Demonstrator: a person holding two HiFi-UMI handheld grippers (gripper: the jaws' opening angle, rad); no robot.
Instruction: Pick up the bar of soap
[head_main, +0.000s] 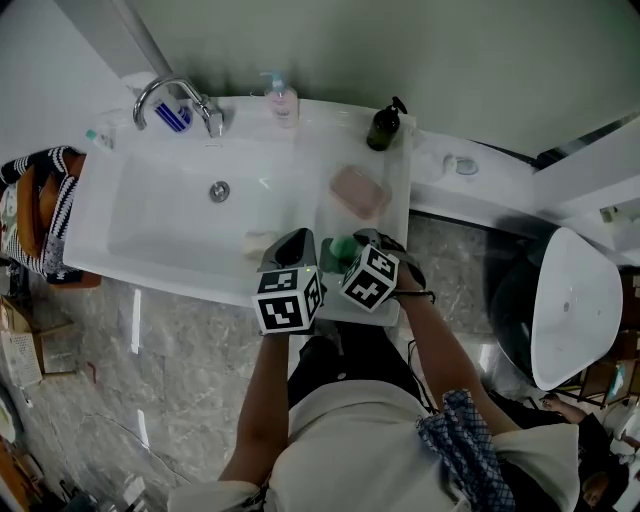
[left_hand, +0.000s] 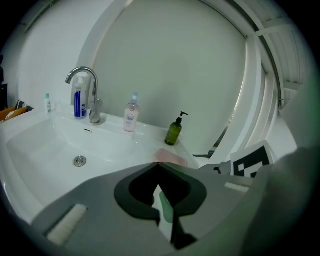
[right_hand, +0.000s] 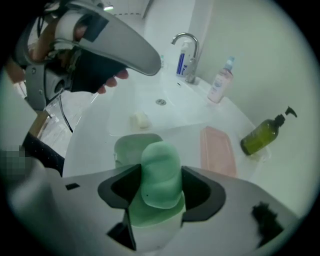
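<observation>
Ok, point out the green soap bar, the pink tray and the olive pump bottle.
green soap bar (right_hand: 159, 175), right gripper view, middle of its face.
pink tray (right_hand: 218, 150), right gripper view, its centre.
olive pump bottle (right_hand: 259, 136), right gripper view, its body.

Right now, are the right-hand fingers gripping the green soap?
Yes, the right gripper view shows the green bar of soap clamped between the two fingers of the right gripper.

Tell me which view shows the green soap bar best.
Right gripper view: the green soap bar sits large and central, clamped by the right gripper. The head view shows only a green sliver; the left gripper view, a thin green edge.
</observation>
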